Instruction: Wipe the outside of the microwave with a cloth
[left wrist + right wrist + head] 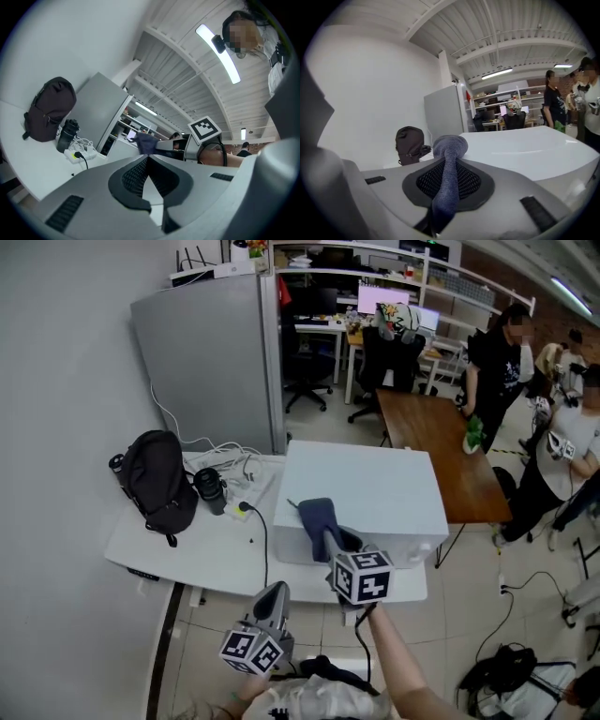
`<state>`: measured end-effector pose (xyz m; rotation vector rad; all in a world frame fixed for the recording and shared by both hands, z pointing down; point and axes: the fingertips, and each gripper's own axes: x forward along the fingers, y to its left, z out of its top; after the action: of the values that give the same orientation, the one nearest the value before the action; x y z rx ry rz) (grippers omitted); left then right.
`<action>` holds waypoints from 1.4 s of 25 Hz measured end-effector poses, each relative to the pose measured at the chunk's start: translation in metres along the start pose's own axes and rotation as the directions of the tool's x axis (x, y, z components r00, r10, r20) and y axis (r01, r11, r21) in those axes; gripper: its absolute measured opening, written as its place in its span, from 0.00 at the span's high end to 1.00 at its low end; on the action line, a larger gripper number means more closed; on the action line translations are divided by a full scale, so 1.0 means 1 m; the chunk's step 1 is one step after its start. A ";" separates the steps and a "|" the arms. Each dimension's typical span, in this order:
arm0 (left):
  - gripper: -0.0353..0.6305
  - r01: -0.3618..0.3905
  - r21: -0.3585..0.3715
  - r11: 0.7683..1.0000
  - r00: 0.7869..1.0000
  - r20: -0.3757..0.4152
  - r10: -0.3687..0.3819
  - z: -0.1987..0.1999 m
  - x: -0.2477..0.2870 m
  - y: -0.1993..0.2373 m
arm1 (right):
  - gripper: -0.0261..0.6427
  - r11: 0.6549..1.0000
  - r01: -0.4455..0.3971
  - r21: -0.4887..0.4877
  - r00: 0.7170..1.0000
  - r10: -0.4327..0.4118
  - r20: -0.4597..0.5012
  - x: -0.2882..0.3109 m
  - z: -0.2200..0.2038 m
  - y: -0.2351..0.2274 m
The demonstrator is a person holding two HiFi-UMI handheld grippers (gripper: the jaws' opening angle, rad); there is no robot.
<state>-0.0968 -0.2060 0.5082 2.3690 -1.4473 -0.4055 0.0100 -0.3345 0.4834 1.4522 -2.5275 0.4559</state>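
Observation:
The white microwave (370, 493) stands on the white table (202, 554) and fills the middle of the head view. My right gripper (325, 533) is shut on a blue-grey cloth (315, 515), which it holds over the near left part of the microwave's top (534, 150). In the right gripper view the cloth (447, 176) runs up between the jaws and bunches past their tips. My left gripper (273, 598) hangs lower, in front of the table's near edge, shut with nothing in it. In the left gripper view the jaws (146, 161) meet at their tips, and the cloth (146, 142) shows beyond them.
A black backpack (157, 479), a black bottle (211, 490) and a power strip with cables (239, 507) lie on the table's left part. A grey cabinet (211, 367) stands behind. A wooden table (441, 451) and several people are at the right.

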 end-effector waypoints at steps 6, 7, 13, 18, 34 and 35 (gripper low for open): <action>0.97 0.083 -0.024 0.996 0.996 -0.031 -0.084 -0.014 0.018 -0.024 | 0.85 0.959 0.272 0.083 0.962 -0.273 -0.003 -0.092 -0.011 -0.136; 0.97 0.099 -0.023 0.995 0.994 -0.040 -0.100 -0.016 0.020 -0.029 | 0.85 0.944 0.315 0.097 0.949 -0.316 -0.009 -0.108 -0.015 -0.157; 0.97 0.164 -0.023 0.986 0.984 -0.068 -0.165 -0.024 0.030 -0.044 | 0.85 0.857 0.504 0.111 0.864 -0.501 -0.052 -0.176 -0.040 -0.237; 0.97 0.166 -0.024 0.986 0.982 -0.084 -0.167 -0.028 0.028 -0.044 | 0.85 0.893 0.436 0.113 0.897 -0.442 0.032 -0.176 -0.007 -0.196; 0.97 0.084 0.028 0.996 0.996 -0.019 -0.084 0.005 0.013 -0.019 | 0.85 0.999 -0.035 -0.033 0.983 0.028 -0.179 0.082 0.036 0.003; 0.97 0.082 0.030 0.996 0.997 -0.019 -0.081 0.005 0.013 -0.018 | 0.85 0.999 -0.029 -0.030 0.982 0.023 -0.188 0.084 0.033 0.001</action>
<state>-0.0787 -0.2104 0.4954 2.4558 -1.3619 -0.3849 -0.0329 -0.4133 0.4787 1.3007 -2.3970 0.5273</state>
